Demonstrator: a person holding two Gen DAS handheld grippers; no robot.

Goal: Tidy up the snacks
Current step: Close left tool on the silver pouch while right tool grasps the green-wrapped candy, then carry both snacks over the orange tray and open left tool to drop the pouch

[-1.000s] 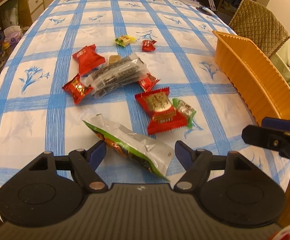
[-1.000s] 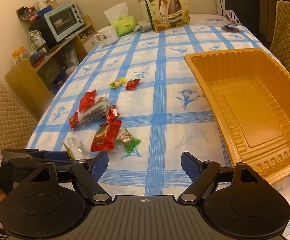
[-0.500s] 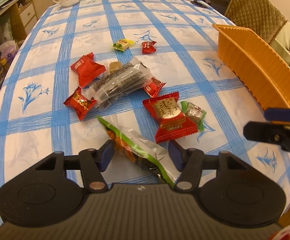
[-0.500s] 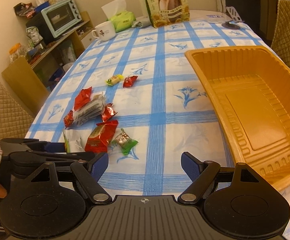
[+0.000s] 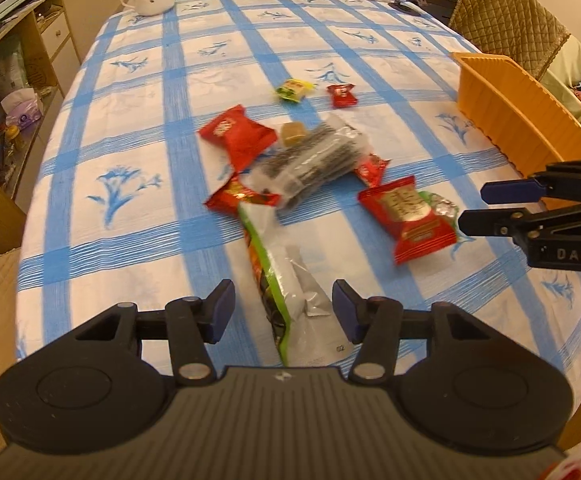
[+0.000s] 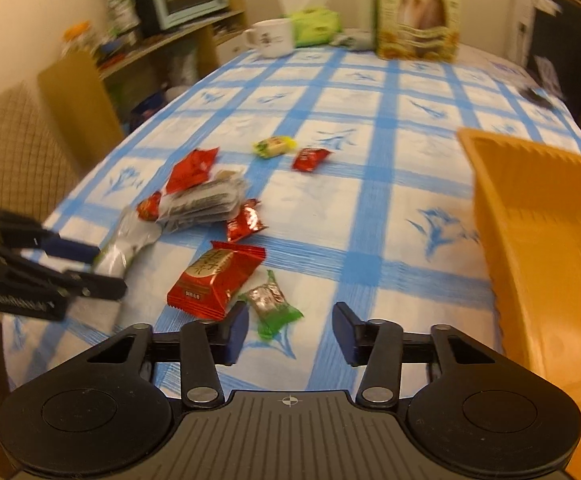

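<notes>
Lying lengthwise toward camera: silver-green packet [image 5: 286, 280]

Warm yellowish indoor light, moderately bright, even across the checked tablecloth [image 5: 194, 184]. Soft faint shadows under the wrappers on it. Glare off the silver snack bag [image 5: 290, 276] near its front edge. Strong fisheye bending toward the corners. Right wrist view motion-blurred, worst at the orange tray [image 6: 546, 240] and shelves beyond the cloth's far left

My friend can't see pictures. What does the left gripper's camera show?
The left gripper is closing around a silver-green packet on a blue-checked table. Beyond lie red snacks, with an orange tray to the right.
</notes>
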